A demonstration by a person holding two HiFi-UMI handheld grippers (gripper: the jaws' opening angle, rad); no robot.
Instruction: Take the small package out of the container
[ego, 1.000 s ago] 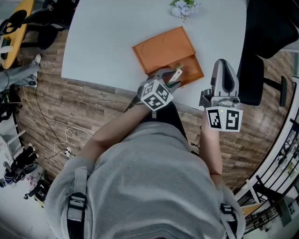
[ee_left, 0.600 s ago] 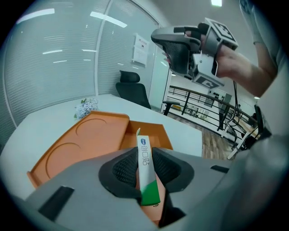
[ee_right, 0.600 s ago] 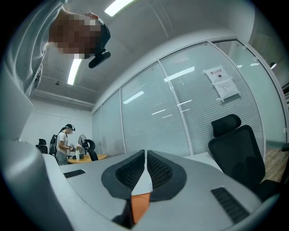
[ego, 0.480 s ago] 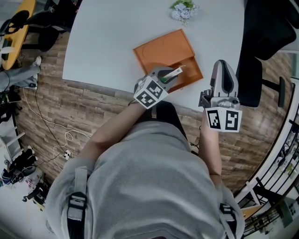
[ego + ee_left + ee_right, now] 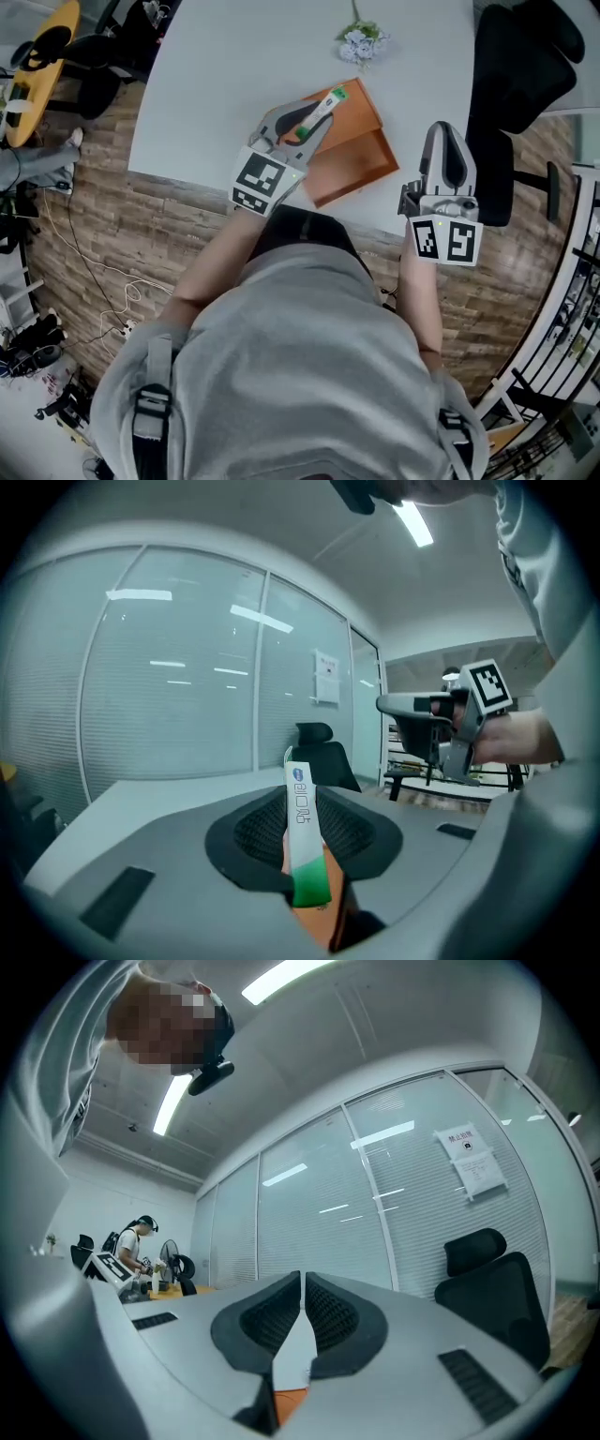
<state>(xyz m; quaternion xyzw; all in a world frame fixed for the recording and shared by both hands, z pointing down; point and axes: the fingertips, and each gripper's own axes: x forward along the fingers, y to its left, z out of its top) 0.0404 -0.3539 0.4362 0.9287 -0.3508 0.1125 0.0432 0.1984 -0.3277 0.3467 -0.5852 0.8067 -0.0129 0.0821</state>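
Left gripper [image 5: 314, 117] pinching package [image 5: 324, 103], held above container [image 5: 361, 155], 11 o'clock corner: extraction looks done. Right gripper [image 5: 442, 141] at 4 o'clock, jaws pressed together, empty. Set-down left.

An office is shown: glass walls [image 5: 169, 696] with blinds, a black desk chair [image 5: 520, 84] and a white table [image 5: 225, 75] are seen.

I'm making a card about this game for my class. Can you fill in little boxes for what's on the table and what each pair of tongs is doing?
Table: white table
Container: flat orange plastic tray, on the table
Package: slim white-and-green stick packet, out of the tray
Left tongs: shut on the packet, above the tray
Right tongs: shut, empty, apart from the tray
Also there: small bunch of pale flowers
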